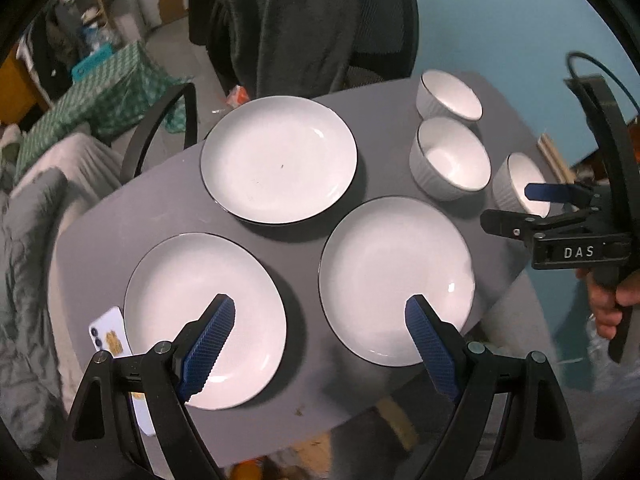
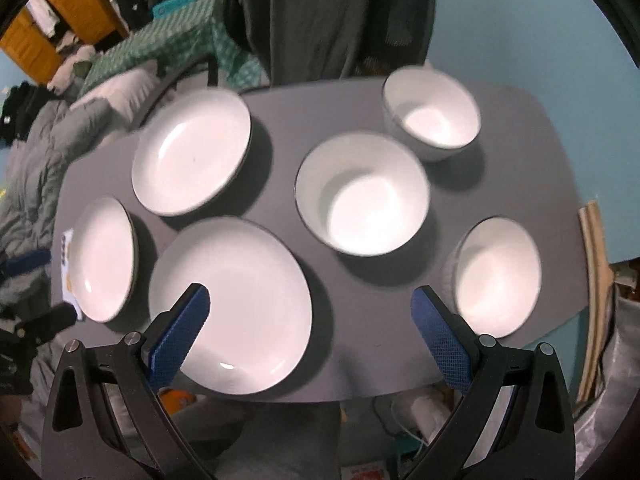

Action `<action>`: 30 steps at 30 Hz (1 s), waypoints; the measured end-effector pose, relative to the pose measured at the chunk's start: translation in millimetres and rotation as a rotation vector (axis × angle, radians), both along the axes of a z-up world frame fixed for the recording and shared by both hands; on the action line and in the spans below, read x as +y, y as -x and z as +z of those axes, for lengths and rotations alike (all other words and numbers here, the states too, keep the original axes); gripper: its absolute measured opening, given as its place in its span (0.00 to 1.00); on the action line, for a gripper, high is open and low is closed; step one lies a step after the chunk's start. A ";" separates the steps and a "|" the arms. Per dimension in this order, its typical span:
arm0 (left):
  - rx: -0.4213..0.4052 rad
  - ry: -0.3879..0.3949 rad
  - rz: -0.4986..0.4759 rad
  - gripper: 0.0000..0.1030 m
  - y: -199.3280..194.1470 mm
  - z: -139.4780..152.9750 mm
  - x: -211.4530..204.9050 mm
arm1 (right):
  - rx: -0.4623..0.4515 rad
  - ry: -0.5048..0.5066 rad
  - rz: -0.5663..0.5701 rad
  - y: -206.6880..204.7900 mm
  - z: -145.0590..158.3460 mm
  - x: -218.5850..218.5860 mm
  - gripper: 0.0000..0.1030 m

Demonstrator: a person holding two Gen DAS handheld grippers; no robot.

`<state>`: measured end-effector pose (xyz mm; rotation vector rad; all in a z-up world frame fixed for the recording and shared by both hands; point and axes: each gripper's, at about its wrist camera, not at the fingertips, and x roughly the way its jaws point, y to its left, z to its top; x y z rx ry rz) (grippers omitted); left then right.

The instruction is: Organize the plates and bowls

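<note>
Left gripper point(image 1: 320, 312): jaws wide apart, empty, above two plates point(image 1: 206, 320).
Right gripper point(image 2: 310, 304): spread wide, empty, above the nearest plate point(image 2: 232, 304); bowls point(image 2: 362, 192) ahead and right.
Beside: phone point(image 1: 108, 334) left of the plates.
Surface: grey table point(image 1: 304, 248).
Room: chair point(image 1: 304, 20) beyond, teal wall point(image 1: 500, 20).

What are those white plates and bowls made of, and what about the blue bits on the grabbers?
The plates look like glazed ceramic: glossy white with small light glints and a thin dark rim line. The bowls seem the same ware, with ribbed outer walls. The blue finger pads look like textured rubber or plastic, given their fine grid pattern; which one is unclear. The table looks matte grey, material uncertain.
</note>
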<state>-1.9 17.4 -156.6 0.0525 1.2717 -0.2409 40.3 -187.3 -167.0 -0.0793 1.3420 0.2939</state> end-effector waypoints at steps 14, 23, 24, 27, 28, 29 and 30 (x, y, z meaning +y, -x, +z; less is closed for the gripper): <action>0.101 0.099 0.061 0.86 -13.1 -51.5 0.3 | 0.097 0.012 0.034 11.0 -47.3 -3.5 0.96; 0.189 0.132 0.088 0.77 -22.4 -75.9 -4.6 | 0.162 -0.003 0.032 11.2 -66.0 -11.6 0.71; 0.200 0.135 0.090 0.76 -23.6 -78.6 -5.5 | 0.165 -0.009 0.031 11.6 -66.1 -12.5 0.67; 0.224 0.129 0.089 0.69 -25.3 -87.0 -5.3 | 0.172 -0.034 0.024 15.1 -63.4 -16.5 0.57; 0.233 0.124 0.085 0.64 -25.8 -89.6 -6.0 | 0.178 -0.042 0.023 16.4 -62.5 -17.8 0.54; 0.239 0.119 0.081 0.58 -25.6 -91.4 -6.2 | 0.187 -0.050 0.022 17.5 -62.0 -19.2 0.48; 0.246 0.114 0.077 0.55 -26.0 -93.4 -6.8 | 0.194 -0.058 0.023 18.4 -61.8 -20.2 0.44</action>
